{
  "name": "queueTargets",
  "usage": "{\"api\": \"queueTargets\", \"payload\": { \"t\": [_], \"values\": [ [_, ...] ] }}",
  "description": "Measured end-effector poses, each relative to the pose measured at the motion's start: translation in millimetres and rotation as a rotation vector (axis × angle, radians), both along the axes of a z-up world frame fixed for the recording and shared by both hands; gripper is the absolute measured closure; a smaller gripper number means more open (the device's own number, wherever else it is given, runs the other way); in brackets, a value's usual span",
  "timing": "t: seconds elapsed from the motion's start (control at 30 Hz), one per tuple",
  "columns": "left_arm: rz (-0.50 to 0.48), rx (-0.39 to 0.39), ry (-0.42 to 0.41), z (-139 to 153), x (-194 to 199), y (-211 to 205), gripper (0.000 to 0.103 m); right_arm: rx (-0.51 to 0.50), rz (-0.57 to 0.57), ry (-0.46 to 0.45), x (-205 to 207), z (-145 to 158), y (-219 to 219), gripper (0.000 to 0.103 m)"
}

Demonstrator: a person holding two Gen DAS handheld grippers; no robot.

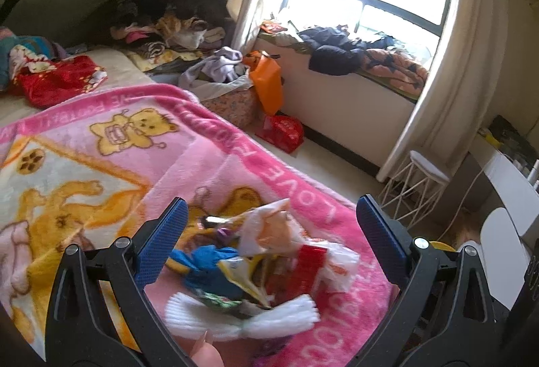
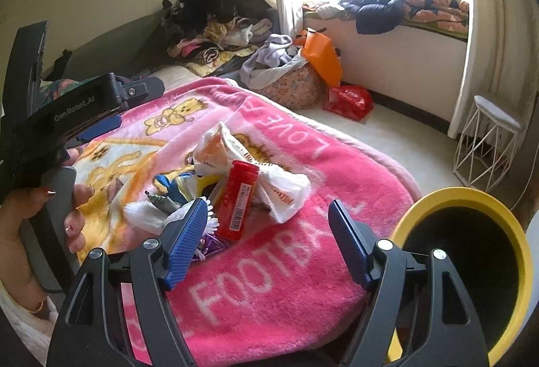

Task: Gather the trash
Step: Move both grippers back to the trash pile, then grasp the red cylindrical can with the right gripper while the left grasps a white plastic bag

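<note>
Left gripper (image 1: 269,215) jaws stood wide, empty, trash pile (image 1: 256,252) on pink blanket (image 1: 101,138) lay between and just under them, right gripper (image 2: 267,215) also gaping, empty, red tube (image 2: 237,198) just ahead, yellow bin (image 2: 461,266) to its right

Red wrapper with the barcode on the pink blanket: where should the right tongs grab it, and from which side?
Grip the red wrapper across its narrow width near the barcode end. It lies lengthwise, pointing toward the right tongs, which are open, so come down from above on that near end. Its far end is tucked against the white plastic bag.
</note>
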State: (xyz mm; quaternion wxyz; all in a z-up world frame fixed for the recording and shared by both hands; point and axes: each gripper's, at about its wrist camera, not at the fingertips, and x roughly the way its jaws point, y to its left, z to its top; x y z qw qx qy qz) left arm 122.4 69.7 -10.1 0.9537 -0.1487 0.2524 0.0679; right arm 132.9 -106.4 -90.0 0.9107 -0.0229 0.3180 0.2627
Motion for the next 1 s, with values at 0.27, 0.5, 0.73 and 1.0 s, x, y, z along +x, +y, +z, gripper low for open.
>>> {"api": "queueTargets", "payload": {
  "t": [0.27, 0.5, 0.73, 1.0],
  "values": [
    [0.016, -0.029, 0.064, -13, 18, 28, 0.011, 0.031, 0.016, 0.060, 23, -9, 18, 0.036],
    [-0.027, -0.050, 0.140, -33, 45, 37, 0.016, 0.054, 0.029, 0.160, 46, -27, 37, 0.051],
    [-0.096, -0.075, 0.207, -53, 66, 35, 0.041, 0.072, 0.047, 0.246, 64, -42, 52, 0.063],
    [-0.178, -0.147, 0.275, -73, 87, 33, 0.044, 0.102, 0.060, 0.328, 80, -56, 64, 0.063]
  ]
}}
